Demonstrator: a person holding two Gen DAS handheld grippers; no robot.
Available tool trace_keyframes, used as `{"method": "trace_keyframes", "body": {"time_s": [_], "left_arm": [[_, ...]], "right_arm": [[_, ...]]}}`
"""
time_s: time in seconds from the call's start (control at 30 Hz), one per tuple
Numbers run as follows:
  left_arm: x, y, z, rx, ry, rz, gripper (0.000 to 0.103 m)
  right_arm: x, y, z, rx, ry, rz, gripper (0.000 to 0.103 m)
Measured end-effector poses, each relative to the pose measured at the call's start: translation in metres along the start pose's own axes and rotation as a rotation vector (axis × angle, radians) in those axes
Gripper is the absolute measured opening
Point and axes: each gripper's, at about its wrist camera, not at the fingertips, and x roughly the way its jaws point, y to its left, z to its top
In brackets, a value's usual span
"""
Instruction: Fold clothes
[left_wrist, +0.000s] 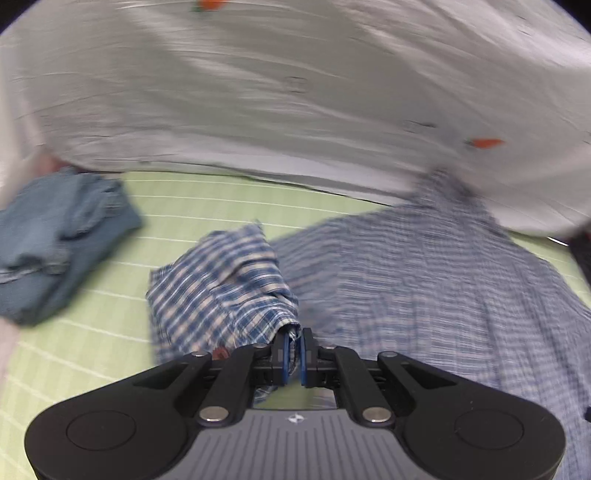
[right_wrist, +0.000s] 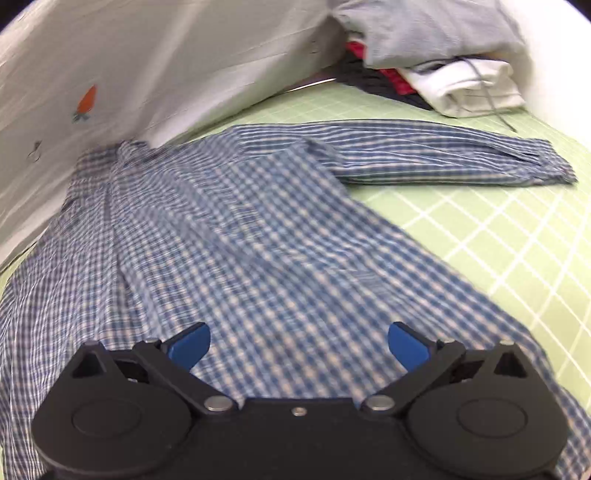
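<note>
Green gridded mat (left_wrist: 192, 206) under both tongs, white carrot-print cloth (left_wrist: 295, 92) walling its far edge, folded denim (left_wrist: 55, 240) far left, left gripper (left_wrist: 294, 345) pinched on checked shirt (right_wrist: 258, 240) sleeve, right gripper (right_wrist: 299, 343) wide apart, empty, above shirt body, clothes pile (right_wrist: 443, 62) beyond it to the right.

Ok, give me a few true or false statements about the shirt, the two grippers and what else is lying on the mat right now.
1. The left gripper is shut on the checked shirt. True.
2. The right gripper holds the shirt's sleeve. False: its jaws stand open over the shirt's body, gripping nothing.
3. The green mat has a white grid. True.
4. The denim garment lies on top of the shirt. False: it lies apart, on the mat.
5. The white cloth bears orange carrot prints. True.
</note>
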Motion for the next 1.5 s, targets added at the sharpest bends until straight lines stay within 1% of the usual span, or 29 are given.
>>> {"method": "trace_keyframes", "body": {"time_s": [0.07, 0.13, 0.17, 0.2, 0.23, 0.27, 0.3, 0.37, 0.4, 0.5, 0.53, 0.63, 0.67, 0.73, 0.8, 0.87, 0.9, 1.0, 1.03, 1.07, 1.1, 1.13, 1.17, 1.2, 1.33, 1.4, 1.43, 1.47, 1.5], "left_arm": [[0.003, -0.031, -0.005, 0.042, 0.018, -0.09, 0.008], [0.006, -0.061, -0.013, 0.084, 0.05, -0.16, 0.019], [0.007, -0.07, -0.017, 0.101, 0.068, -0.184, 0.034], [0.007, -0.078, -0.021, 0.117, 0.083, -0.207, 0.053], [0.005, -0.079, -0.024, 0.125, 0.081, -0.214, 0.062], [0.003, -0.08, -0.028, 0.133, 0.077, -0.219, 0.074], [0.0, -0.076, -0.029, 0.135, 0.068, -0.205, 0.079], [-0.004, -0.065, -0.03, 0.13, 0.059, -0.147, 0.081], [-0.004, -0.055, -0.029, 0.117, 0.056, -0.103, 0.082], [-0.003, -0.018, -0.028, 0.027, 0.06, 0.013, 0.082], [-0.002, -0.006, -0.027, -0.02, 0.064, 0.026, 0.082], [-0.001, 0.023, -0.026, -0.121, 0.063, 0.023, 0.081], [0.0, 0.031, -0.025, -0.15, 0.062, 0.022, 0.08], [0.005, 0.032, -0.022, -0.143, 0.06, 0.003, 0.073], [0.011, 0.029, -0.019, -0.138, 0.063, -0.031, 0.063], [0.02, 0.022, -0.016, -0.139, 0.076, -0.076, 0.06], [0.026, 0.019, -0.016, -0.14, 0.084, -0.096, 0.06], [0.042, 0.012, -0.013, -0.125, 0.12, -0.125, 0.06], [0.047, 0.009, -0.012, -0.117, 0.137, -0.132, 0.057], [0.052, 0.006, -0.011, -0.11, 0.154, -0.139, 0.038], [0.056, 0.002, -0.01, -0.102, 0.169, -0.15, 0.007], [0.059, -0.001, -0.009, -0.095, 0.184, -0.161, 0.005], [0.061, -0.005, -0.007, -0.086, 0.196, -0.174, 0.004], [0.061, -0.011, -0.004, -0.066, 0.184, -0.204, 0.004], [0.052, -0.045, 0.004, -0.018, 0.154, -0.37, 0.004], [0.049, -0.065, 0.003, 0.011, 0.149, -0.414, 0.006], [0.048, -0.075, 0.002, 0.026, 0.146, -0.436, 0.011], [0.047, -0.085, 0.002, 0.039, 0.144, -0.455, 0.019], [0.046, -0.088, 0.0, 0.041, 0.147, -0.454, 0.033]], "right_arm": [[-0.003, -0.012, 0.0, 0.031, -0.008, -0.014, 0.103], [-0.005, -0.019, -0.002, 0.042, -0.013, -0.027, 0.103], [-0.006, -0.022, -0.002, 0.047, -0.015, -0.032, 0.103], [-0.005, -0.023, -0.003, 0.049, -0.013, -0.034, 0.103], [-0.005, -0.023, -0.003, 0.052, -0.012, -0.034, 0.103], [-0.005, -0.022, -0.004, 0.053, -0.01, -0.03, 0.103], [-0.006, -0.019, -0.004, 0.047, -0.011, -0.023, 0.103], [-0.006, -0.009, -0.005, 0.014, -0.019, -0.011, 0.103], [-0.006, -0.001, -0.006, -0.015, -0.023, -0.006, 0.103], [-0.003, 0.025, -0.008, -0.095, -0.026, 0.019, 0.103], [-0.001, 0.034, -0.009, -0.111, -0.017, 0.037, 0.103], [0.006, 0.059, -0.013, -0.154, 0.01, 0.08, 0.103], [0.007, 0.066, -0.014, -0.17, 0.019, 0.091, 0.103], [0.009, 0.076, -0.018, -0.208, 0.027, 0.104, 0.103], [0.01, 0.082, -0.02, -0.237, 0.031, 0.095, 0.103], [0.01, 0.081, -0.021, -0.243, 0.038, 0.087, 0.103], [0.01, 0.079, -0.02, -0.238, 0.041, 0.08, 0.103], [0.012, 0.071, -0.017, -0.217, 0.039, 0.048, 0.103], [0.012, 0.067, -0.016, -0.206, 0.039, 0.037, 0.103], [0.013, 0.063, -0.015, -0.195, 0.039, 0.027, 0.103], [0.014, 0.06, -0.014, -0.183, 0.04, 0.018, 0.103], [0.015, 0.056, -0.013, -0.172, 0.041, 0.009, 0.103], [0.016, 0.053, -0.012, -0.162, 0.042, 0.003, 0.103], [0.017, 0.051, -0.012, -0.155, 0.042, -0.003, 0.103], [0.022, 0.047, -0.012, -0.141, 0.054, -0.013, 0.103], [0.025, 0.05, -0.012, -0.145, 0.061, -0.006, 0.103], [0.025, 0.052, -0.012, -0.152, 0.061, 0.0, 0.103], [0.025, 0.054, -0.012, -0.159, 0.06, 0.006, 0.103], [0.024, 0.056, -0.012, -0.169, 0.057, 0.012, 0.103]]}}
